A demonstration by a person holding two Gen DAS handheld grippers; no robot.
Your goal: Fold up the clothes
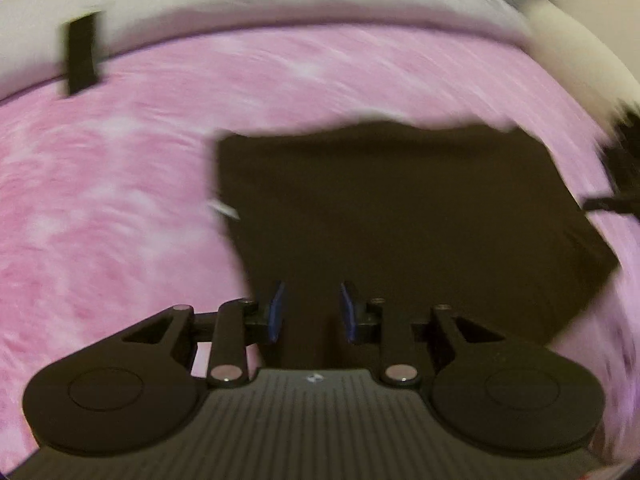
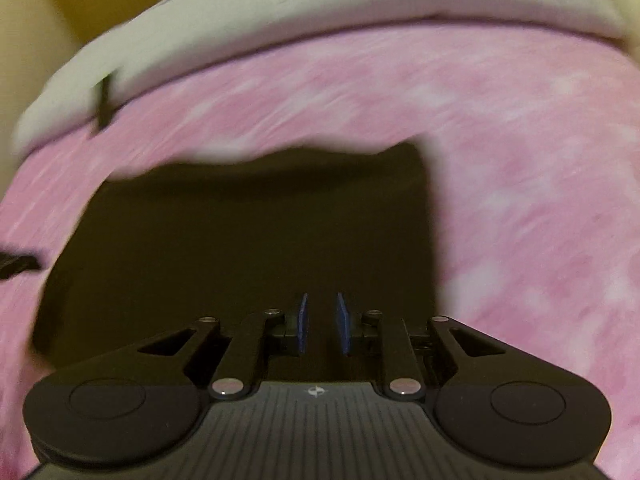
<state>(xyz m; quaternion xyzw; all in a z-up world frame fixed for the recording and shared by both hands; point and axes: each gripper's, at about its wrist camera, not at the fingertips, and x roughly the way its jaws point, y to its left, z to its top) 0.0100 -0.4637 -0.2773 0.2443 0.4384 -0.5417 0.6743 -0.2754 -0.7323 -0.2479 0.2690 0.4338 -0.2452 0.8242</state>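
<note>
Between the blue pads of the left hand-held gripper (image 1: 311, 312) there is a clear gap with only dark cloth showing beneath it, so it stands spread and pinches nothing; the right hand-held gripper (image 2: 321, 323) is likewise parted, more narrowly, and empty. Both hang over the near edge of a dark garment (image 1: 400, 216), already folded to a rough rectangle and lying flat on the pink mottled bed cover (image 1: 100, 208). To fold it again cleanly, I judge each gripper should take a near corner through all layers, then lift evenly and carry the edge across to meet the far edge. A small white tag (image 1: 224, 210) sticks out at the garment's left side; blur leaves any writing unreadable.
</note>
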